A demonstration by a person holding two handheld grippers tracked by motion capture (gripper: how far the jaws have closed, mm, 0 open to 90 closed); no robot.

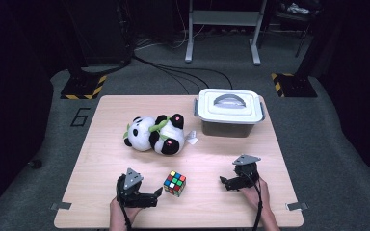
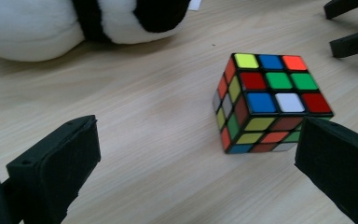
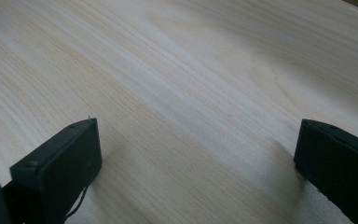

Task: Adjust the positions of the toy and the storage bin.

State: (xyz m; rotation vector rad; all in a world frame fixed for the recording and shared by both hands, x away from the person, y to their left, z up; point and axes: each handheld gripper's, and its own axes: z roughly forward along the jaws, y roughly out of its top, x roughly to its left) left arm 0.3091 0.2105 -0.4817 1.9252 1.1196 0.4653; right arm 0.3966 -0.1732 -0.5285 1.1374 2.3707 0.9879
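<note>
A scrambled colour cube [image 1: 175, 183] sits on the wooden table [image 1: 106, 144] near the front, between my two grippers. My left gripper [image 1: 155, 196] is just left of it, open, jaws pointing toward the cube. In the left gripper view the cube [image 2: 268, 102] lies ahead and to the right, close to the right jaw, with nothing held. My right gripper [image 1: 225, 182] rests to the right of the cube, open and empty. The right gripper view looks down on bare wood [image 3: 182, 93] between wide jaws [image 3: 198, 158]. Two plush pandas [image 1: 155, 134] lie mid-table.
A grey storage box with a white lid and handle [image 1: 229, 110] stands at the back right of the table. A small white tag [image 1: 191, 138] lies beside the pandas. Cables and stand bases sit on the floor beyond the table.
</note>
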